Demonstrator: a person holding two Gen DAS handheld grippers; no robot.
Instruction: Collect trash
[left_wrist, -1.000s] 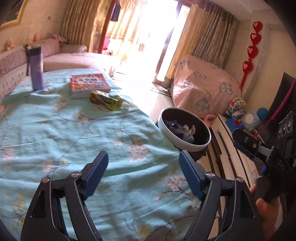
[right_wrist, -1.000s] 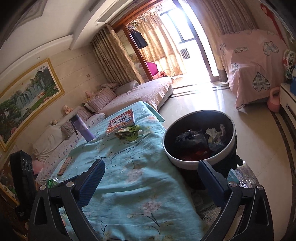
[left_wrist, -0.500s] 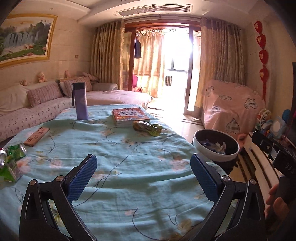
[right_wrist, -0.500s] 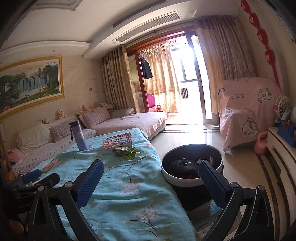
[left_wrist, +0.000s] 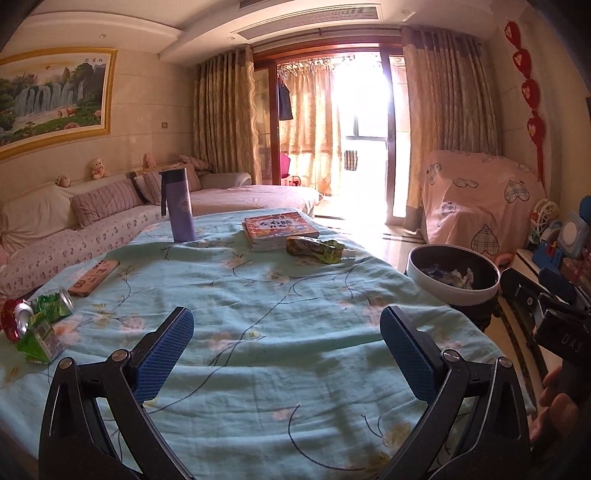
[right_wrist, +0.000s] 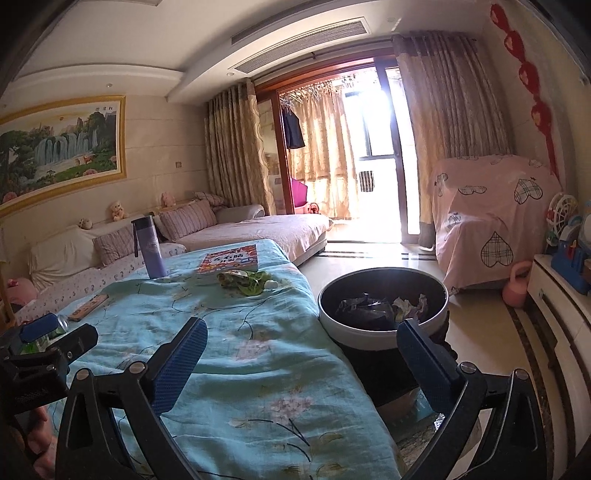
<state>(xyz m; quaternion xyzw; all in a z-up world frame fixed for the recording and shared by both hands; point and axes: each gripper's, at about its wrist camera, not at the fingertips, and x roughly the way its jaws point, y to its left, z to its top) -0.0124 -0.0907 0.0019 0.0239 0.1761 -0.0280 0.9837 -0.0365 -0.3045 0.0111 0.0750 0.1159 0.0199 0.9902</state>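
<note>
L gripper (left_wrist: 286, 354) jaws just opened wider w/ nothing between; both views tilted up from the trash bin (right_wrist: 382, 334) to room level.

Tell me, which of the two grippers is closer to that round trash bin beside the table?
Right. The right gripper hangs at the table's edge, right by the trash bin. The left gripper sits over the tablecloth, farther from it.

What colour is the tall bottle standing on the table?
Purple bottle, dark lid; clearest in the left wrist view.
</note>
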